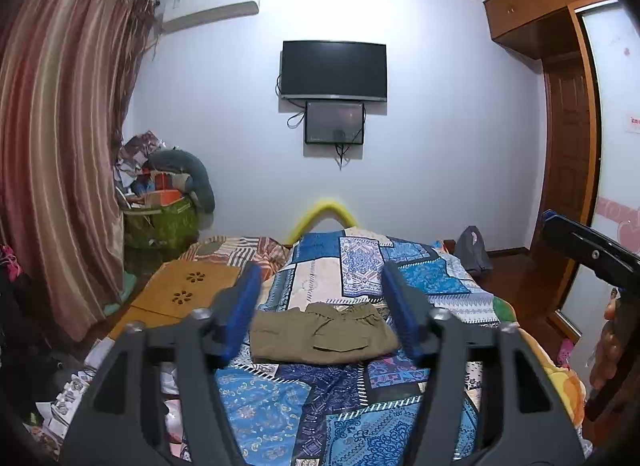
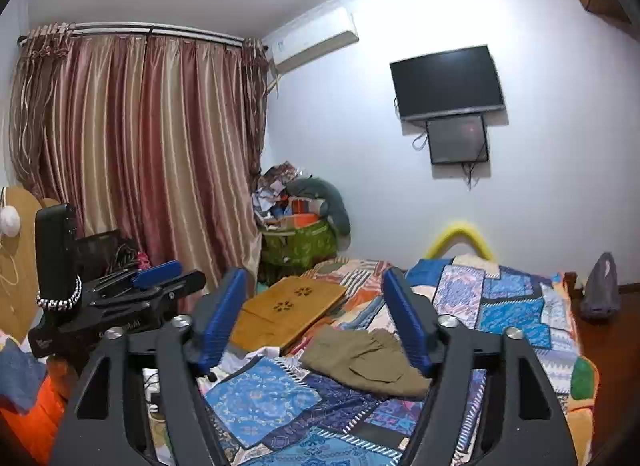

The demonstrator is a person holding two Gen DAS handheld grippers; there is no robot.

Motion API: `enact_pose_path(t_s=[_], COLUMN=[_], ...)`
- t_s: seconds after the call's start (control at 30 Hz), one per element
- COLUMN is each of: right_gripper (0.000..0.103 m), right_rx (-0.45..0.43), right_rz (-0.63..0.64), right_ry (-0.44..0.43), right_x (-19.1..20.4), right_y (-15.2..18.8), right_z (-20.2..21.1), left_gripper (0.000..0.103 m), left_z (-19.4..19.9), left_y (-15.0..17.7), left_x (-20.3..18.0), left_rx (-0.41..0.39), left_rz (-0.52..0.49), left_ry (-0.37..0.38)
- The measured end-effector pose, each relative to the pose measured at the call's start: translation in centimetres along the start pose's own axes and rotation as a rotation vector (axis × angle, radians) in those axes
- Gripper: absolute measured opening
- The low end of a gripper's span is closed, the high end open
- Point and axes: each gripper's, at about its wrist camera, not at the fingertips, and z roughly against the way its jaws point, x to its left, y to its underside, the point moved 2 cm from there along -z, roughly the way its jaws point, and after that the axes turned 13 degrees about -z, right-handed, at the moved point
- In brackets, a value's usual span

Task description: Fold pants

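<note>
The olive-green pants [image 1: 322, 334] lie folded into a compact rectangle on the blue patchwork quilt [image 1: 360, 274], a cargo pocket facing up. They also show in the right wrist view [image 2: 364, 358]. My left gripper [image 1: 324, 306] is open and empty, held above the bed in front of the pants. My right gripper [image 2: 316, 314] is open and empty, also held back from the pants. The left gripper shows from the side in the right wrist view [image 2: 156, 280]. The right gripper's body shows at the right edge of the left wrist view [image 1: 588, 250].
A wooden lap board [image 1: 188, 290] lies on the bed left of the pants. A green bag piled with clutter [image 1: 160, 221] stands in the corner by the curtain [image 1: 60, 153]. A grey bag [image 1: 474, 250] sits at the bed's far right. A TV [image 1: 334, 69] hangs on the wall.
</note>
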Motion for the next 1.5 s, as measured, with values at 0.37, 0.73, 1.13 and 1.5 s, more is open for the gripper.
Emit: enact_pose_path(t_s=[0.37,0.73,1.13,1.5], right_gripper=[0.102,0.103,0.103,0.103], right_rx=[-0.054,-0.043,-0.033,-0.035], right_rz=[0.039,0.039,0.028,0.036], right_ry=[0.113,0.124,0.122,0.132], right_x=[0.5,0.4,0.2,0.4], right_y=[1.1,1.7,1.7,1.4], right_z=[0.6,0.8,0.6,0.7], left_gripper=[0.103,0.103,0.103,0.103], left_z=[2.2,1.7,0.9,0.7], left_y=[0.7,1.1,1.4,1.4], left_x=[-1.3,-1.3,-1.4,-2.2], left_rx=[-0.035,-0.024,-0.009,-0.013], left_rz=[-0.002,0.004,-0.003,-0.025], left_ry=[-0.037,-0.026,-0.022,-0.023])
